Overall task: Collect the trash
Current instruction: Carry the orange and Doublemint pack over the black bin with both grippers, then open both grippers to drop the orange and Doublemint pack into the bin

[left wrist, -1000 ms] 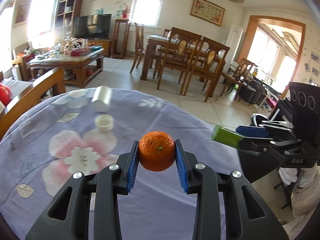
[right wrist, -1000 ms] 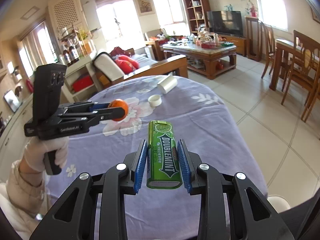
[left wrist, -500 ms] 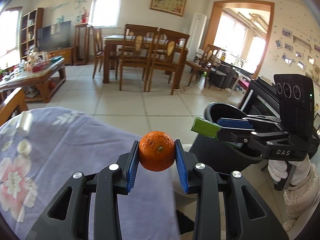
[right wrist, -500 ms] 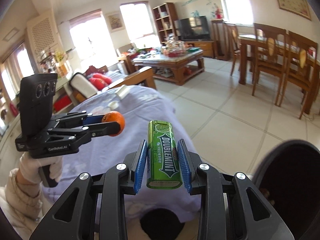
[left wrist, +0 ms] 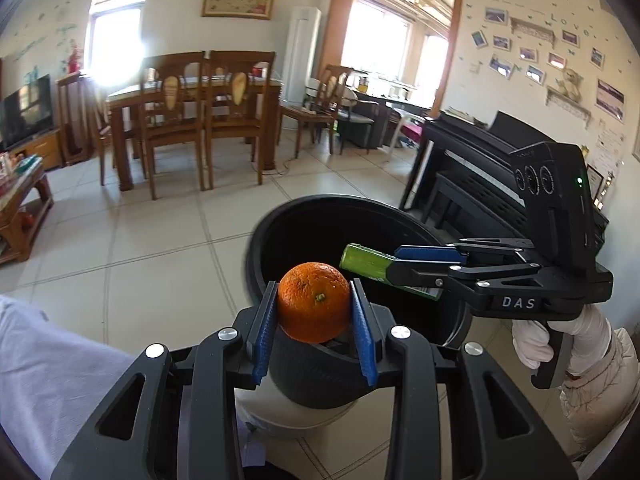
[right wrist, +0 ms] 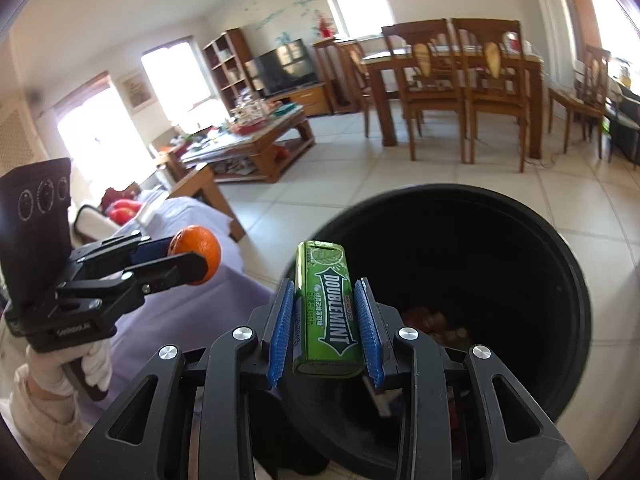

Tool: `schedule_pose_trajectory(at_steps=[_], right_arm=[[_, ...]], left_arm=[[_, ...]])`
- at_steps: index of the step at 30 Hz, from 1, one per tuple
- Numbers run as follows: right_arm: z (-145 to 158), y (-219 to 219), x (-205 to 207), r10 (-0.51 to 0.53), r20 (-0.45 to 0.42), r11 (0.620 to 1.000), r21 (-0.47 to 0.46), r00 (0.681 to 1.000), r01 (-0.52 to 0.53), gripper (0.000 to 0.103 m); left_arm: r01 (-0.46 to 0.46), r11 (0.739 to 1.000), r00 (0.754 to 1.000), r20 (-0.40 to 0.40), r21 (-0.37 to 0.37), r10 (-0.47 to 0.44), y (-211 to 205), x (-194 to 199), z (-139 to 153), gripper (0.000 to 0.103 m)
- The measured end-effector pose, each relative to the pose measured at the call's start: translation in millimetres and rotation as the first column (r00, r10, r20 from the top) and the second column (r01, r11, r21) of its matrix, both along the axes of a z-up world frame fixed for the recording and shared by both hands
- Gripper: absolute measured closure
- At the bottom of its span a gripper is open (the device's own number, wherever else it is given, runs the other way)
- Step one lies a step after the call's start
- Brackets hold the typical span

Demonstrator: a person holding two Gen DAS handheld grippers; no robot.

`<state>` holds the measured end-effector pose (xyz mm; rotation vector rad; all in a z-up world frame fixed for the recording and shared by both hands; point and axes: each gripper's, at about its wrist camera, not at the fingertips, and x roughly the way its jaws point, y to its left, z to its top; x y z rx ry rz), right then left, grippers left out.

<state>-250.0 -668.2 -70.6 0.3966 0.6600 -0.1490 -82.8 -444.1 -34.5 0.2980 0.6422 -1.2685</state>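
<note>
- The orange [left wrist: 314,302] sits clenched in the left claw [left wrist: 315,316], at the near rim of the black bin [left wrist: 280,216].
- The green gum pack [right wrist: 326,308] is gripped by the right claw [right wrist: 325,320], over the bin's mouth.
- Risk: released here, the orange could clip the rim and roll onto the floor; the pack's far end nears the orange, so the two could knock together.

Orange [left wrist: 314,302] left of gum pack [left wrist: 374,270]; both over bin [left wrist: 320,208].
</note>
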Motion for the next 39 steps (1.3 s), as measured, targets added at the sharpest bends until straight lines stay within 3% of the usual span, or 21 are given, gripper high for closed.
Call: schedule_pose_trajectory(at_steps=[12, 35, 37, 39], right_arm=[[-43, -45, -32, -0.101, -0.049, 0.994, 0.04, 0.994, 0.103, 0.071], [-53, -46, -23, -0.121, -0.077, 0.991, 0.05, 0.99, 0.125, 0.071], [-53, -46, -23, -0.124, -0.072, 0.991, 0.046, 0.99, 0.128, 0.061], [-51, -44, -24, -0.129, -0.066, 0.991, 0.035, 0.989, 0.131, 0.052]], left_arm=[[0.079, 0.994, 0.997, -0.017, 0.069, -0.078, -49, -16, -36, 0.069], [0.08, 0.986, 0.997, -0.015, 0.145, -0.079, -63, -21, -55, 0.065], [0.075, 0.987, 0.997, -0.011, 0.141, -0.074, -65, -23, -53, 0.064], [0.072, 0.989, 0.997, -0.006, 0.13, -0.072, -63, -23, -51, 0.053]])
